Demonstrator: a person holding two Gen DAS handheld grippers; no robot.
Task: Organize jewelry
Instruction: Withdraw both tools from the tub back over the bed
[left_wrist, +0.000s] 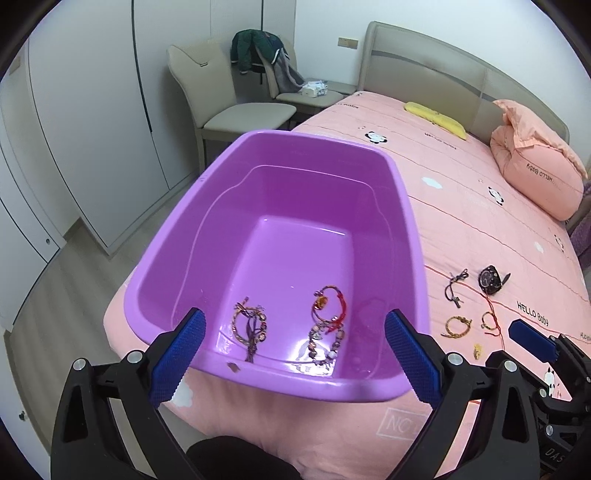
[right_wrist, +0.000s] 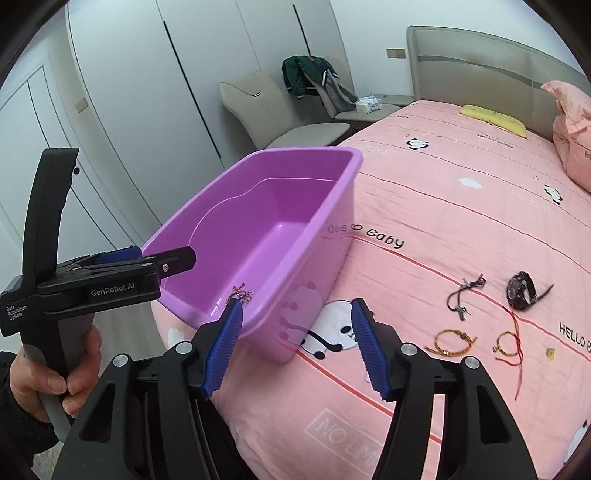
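Note:
A purple plastic bin (left_wrist: 373, 391) stands on the pink bed near its foot corner; it also shows in the right wrist view (right_wrist: 332, 221). Inside lie a purple-corded bracelet (left_wrist: 250, 328), a red string bracelet (left_wrist: 328, 302) and a beaded bracelet (left_wrist: 325, 343). My left gripper (left_wrist: 295, 354) is open and empty just above the bin's near rim. My right gripper (right_wrist: 295, 350) is open and empty above the bed, right of the bin. On the bedspread lie a black watch (right_wrist: 521, 290), a black cord piece (right_wrist: 461, 293), a gold bracelet (right_wrist: 450, 341), a red-string bracelet (right_wrist: 508, 343) and a small yellow charm (right_wrist: 551, 353).
The pink bedspread (right_wrist: 443, 206) stretches to a pink pillow (left_wrist: 535, 166) and a yellow cushion (left_wrist: 436, 118) by the headboard. A beige chair (left_wrist: 229, 99) and a bedside table with clothes stand beyond the bin. White wardrobes line the left wall.

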